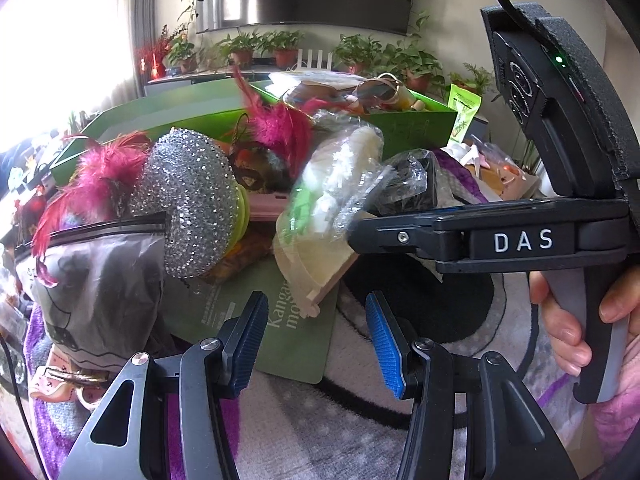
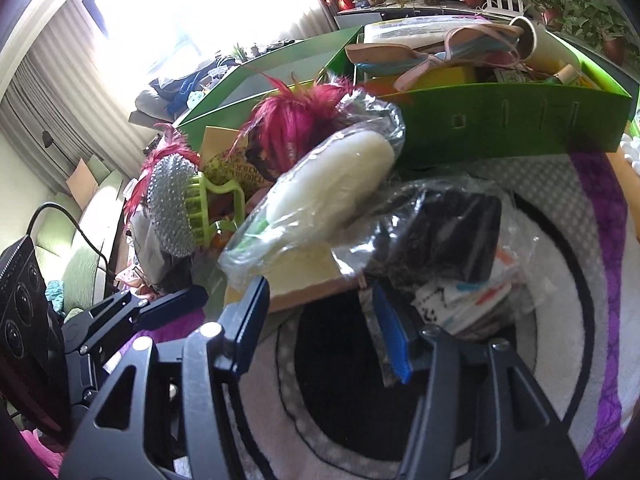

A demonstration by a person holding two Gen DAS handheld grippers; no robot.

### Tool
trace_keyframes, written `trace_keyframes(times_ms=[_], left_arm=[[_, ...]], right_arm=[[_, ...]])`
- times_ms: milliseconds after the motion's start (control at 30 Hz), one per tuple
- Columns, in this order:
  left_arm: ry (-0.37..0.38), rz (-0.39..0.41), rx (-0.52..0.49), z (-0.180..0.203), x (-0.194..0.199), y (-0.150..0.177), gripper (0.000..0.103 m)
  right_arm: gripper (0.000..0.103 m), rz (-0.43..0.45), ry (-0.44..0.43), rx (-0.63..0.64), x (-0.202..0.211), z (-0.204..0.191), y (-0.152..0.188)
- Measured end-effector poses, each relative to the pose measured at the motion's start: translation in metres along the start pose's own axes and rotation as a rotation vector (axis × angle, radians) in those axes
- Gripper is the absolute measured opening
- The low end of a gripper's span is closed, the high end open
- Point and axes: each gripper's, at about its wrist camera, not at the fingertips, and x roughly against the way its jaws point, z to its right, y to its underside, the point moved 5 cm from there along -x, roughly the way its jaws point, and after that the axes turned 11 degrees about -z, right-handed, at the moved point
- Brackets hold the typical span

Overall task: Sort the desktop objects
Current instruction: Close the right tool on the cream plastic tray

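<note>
- The green box stands at the far edge of the patterned mat, full of small items.
- A white roll in clear plastic lies on the pile before it.
- The right gripper has its fingers apart; a thin grey piece, perhaps a card, leans against one pad.
- The left gripper is also parted, holding nothing.

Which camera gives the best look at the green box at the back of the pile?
The right wrist view: the green box shows its whole front wall, slots and heaped contents. In the left wrist view the green box sits farther off, partly hidden behind the pink feathers and a plastic bag.
</note>
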Motion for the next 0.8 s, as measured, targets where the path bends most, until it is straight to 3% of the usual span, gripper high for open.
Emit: trace_keyframes(times_ms=[233,333,567,700,800], left_arm=[[0.012,-0.016,0.010,-0.004,-0.007,0.001,0.051],[0.025,-0.024,0.017,-0.006,-0.009,0.002,0.051],[0.010,-0.041,-0.001,-0.010,-0.009,0.011,0.051],[0.003,-0.054,-0.008,-0.014,-0.010,0.018,0.051],[0.003,-0.051,0.004,-0.017,-0.009,0.017,0.051]], right_arm=[[0.054,-0.014,-0.023,-0.006,-0.004,0.004,-0.008],[0.059,-0.031,-0.042,-0.013,-0.009,0.003,-0.010],[0.064,-0.092,-0.115,-0.031,-0.001,-0.007,0.014],[0.064,-0.137,-0.116,-0.013,0.004,-0.023,0.042],[0.063,-0.074,-0.010,0.028,0.014,-0.028,0.050]])
